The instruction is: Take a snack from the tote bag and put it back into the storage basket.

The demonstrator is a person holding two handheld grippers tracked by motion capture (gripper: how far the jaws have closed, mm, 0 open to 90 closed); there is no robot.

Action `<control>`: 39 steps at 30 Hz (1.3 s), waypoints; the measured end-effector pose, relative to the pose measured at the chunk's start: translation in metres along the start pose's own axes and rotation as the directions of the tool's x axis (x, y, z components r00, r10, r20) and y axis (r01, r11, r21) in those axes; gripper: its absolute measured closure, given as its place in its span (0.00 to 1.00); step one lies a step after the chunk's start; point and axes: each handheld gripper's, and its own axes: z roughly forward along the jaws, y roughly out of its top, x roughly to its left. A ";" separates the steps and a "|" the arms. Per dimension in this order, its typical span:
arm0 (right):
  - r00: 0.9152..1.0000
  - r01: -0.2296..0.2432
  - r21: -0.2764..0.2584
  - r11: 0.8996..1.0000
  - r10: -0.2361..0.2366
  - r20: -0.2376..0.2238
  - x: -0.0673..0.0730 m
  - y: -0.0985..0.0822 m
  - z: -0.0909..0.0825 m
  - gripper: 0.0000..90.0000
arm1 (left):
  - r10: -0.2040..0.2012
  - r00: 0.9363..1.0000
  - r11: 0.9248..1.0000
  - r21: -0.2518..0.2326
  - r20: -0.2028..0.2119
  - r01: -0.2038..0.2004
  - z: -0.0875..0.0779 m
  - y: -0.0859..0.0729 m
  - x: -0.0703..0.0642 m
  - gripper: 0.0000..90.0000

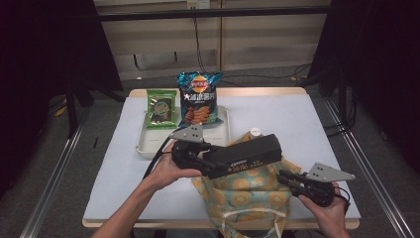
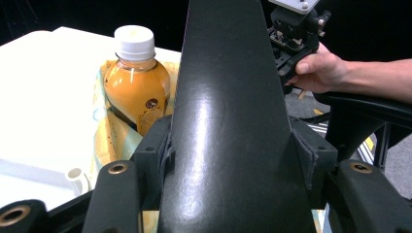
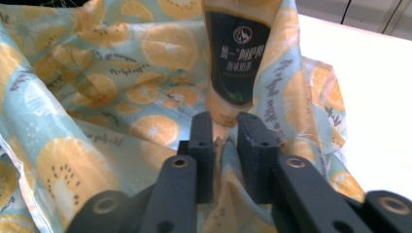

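Observation:
My left gripper (image 1: 210, 159) is shut on a long black box (image 1: 247, 154), which it holds level above a cloth bag (image 1: 247, 193) printed with orange slices. In the left gripper view the pads clamp both sides of the box (image 2: 228, 121). Behind it an orange drink bottle (image 2: 136, 82) with a white cap stands inside the bag (image 2: 108, 138). My right gripper (image 1: 283, 176) is at the bag's right edge. In the right gripper view its jaws (image 3: 226, 133) stand slightly apart with a fold of the bag's cloth (image 3: 97, 73) between the pads, just below the bottle's dark label (image 3: 238, 58).
A white tray (image 1: 143, 145) at the back left of the table holds a green snack pouch (image 1: 162, 108) and a blue chips bag (image 1: 199, 99), both upright. The white table top (image 1: 307, 119) ends close to my hands at the front edge.

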 end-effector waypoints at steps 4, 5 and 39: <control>1.000 0.009 -0.027 1.000 -0.009 -0.004 0.000 0.002 -0.002 0.68 | 0.007 1.000 1.000 0.010 -0.002 -0.007 -0.003 0.002 0.000 0.48; 1.000 0.006 -0.033 0.999 -0.007 -0.006 0.000 0.003 -0.003 0.63 | 0.005 1.000 1.000 0.012 -0.008 -0.005 -0.004 0.003 0.000 0.48; 0.996 -0.049 -0.144 0.988 0.058 0.060 0.002 0.010 -0.011 0.03 | -0.016 0.995 1.000 -0.025 -0.101 0.013 -0.064 0.012 0.030 0.48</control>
